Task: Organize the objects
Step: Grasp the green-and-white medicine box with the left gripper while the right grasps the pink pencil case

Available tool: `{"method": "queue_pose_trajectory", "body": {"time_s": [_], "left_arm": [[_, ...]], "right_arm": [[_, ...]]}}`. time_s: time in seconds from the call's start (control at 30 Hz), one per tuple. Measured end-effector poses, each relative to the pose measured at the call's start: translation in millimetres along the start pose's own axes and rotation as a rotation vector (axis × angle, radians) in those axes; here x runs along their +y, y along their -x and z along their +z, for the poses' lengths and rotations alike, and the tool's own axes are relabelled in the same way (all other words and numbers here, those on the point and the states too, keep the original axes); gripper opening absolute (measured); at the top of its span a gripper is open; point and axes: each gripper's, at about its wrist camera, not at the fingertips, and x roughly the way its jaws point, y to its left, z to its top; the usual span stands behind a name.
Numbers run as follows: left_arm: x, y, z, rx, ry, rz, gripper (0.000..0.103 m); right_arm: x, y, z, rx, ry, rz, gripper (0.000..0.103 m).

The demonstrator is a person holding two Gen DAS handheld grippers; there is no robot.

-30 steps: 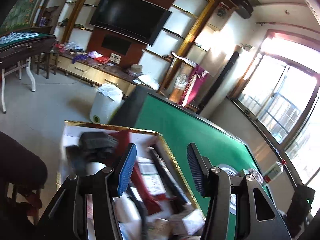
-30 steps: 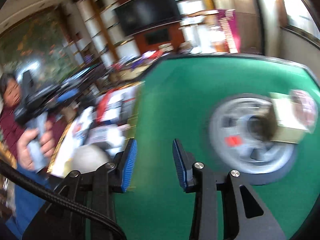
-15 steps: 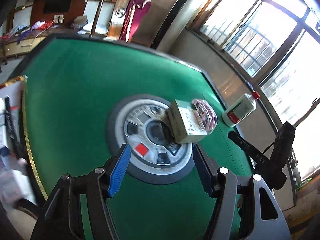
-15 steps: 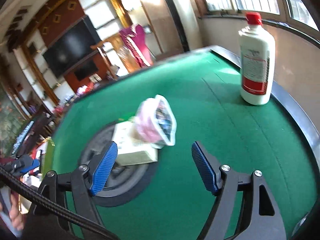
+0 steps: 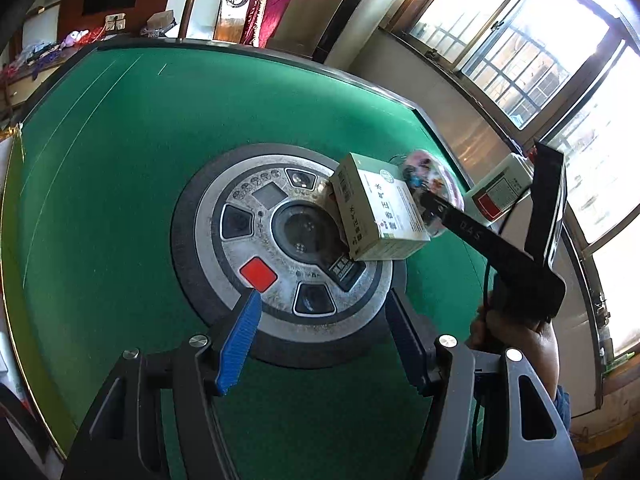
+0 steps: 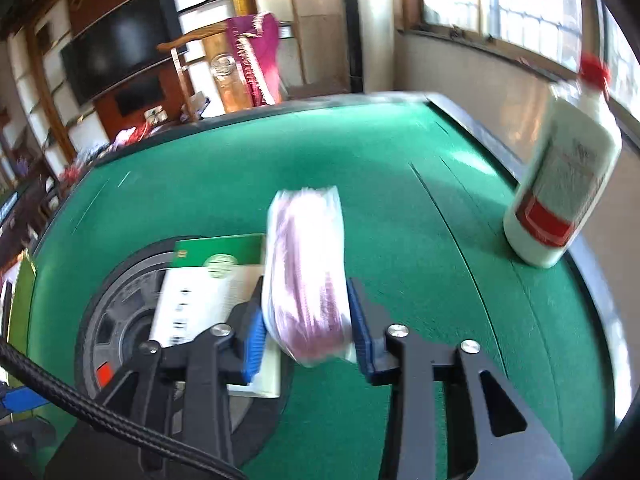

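A pink packet in clear wrap [image 6: 308, 272] stands on edge on the green felt table [image 6: 400, 200], leaning against a white and green carton [image 6: 208, 292]. My right gripper [image 6: 306, 292] has its jaws closing on the packet, and both blue pads touch its sides. In the left wrist view the carton [image 5: 380, 208] lies on the rim of the round silver centre panel [image 5: 256, 240], with the packet [image 5: 430, 178] behind it. My left gripper [image 5: 322, 296] hangs open above the near part of that panel, with nothing between its fingers.
A white bottle with a red cap and red label [image 6: 560, 192] stands near the table's right edge. A person's hand [image 5: 516, 332] holds the right gripper handle. A gold-edged box [image 5: 8, 184] borders the table on the left.
Both views swung from the cluttered box at the left to the table's centre. The right gripper opened wide, moved up to the pink packet and closed around it. The left gripper widened a little.
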Motion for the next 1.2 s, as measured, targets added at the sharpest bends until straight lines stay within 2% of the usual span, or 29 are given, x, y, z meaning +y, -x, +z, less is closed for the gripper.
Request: {"method": "queue_pose_trajectory", "body": {"time_s": [0.13, 0.27, 0.37, 0.47, 0.57, 0.7, 0.83, 0.97, 1.07, 1.13, 1.2], "left_arm": [[-20, -18, 17, 0.014, 0.009, -0.013, 0.058], [-56, -41, 38, 0.054, -0.008, 0.033, 0.058], [-85, -58, 54, 0.081, -0.059, 0.128, 0.058], [-103, -80, 65, 0.122, -0.079, 0.234, 0.058], [-113, -97, 68, 0.168, -0.104, 0.283, 0.058], [-126, -103, 68, 0.143, -0.128, 0.340, 0.058], [-136, -117, 71, 0.137, -0.170, 0.461, 0.058], [-138, -132, 72, 0.144, -0.213, 0.555, 0.069], [-119, -141, 64, 0.195, -0.151, 0.490, 0.068], [-102, -132, 58, 0.154, -0.102, 0.423, 0.065], [-91, -118, 52, 0.112, -0.087, 0.395, 0.064]], "right_arm": [[-35, 17, -7, -0.036, -0.078, 0.010, 0.029], [-64, 55, -11, -0.106, -0.176, 0.070, 0.030], [-80, 72, -17, -0.142, -0.219, 0.117, 0.030], [-85, 78, -18, -0.141, -0.240, 0.158, 0.030], [-87, 78, -17, -0.140, -0.251, 0.186, 0.030], [-88, 77, -16, -0.131, -0.259, 0.205, 0.030], [-86, 73, -14, -0.130, -0.268, 0.211, 0.030], [-85, 72, -13, -0.129, -0.265, 0.216, 0.030], [-85, 72, -14, -0.131, -0.265, 0.208, 0.030], [-85, 70, -14, -0.125, -0.263, 0.206, 0.030], [-82, 69, -15, -0.119, -0.253, 0.208, 0.030]]}}
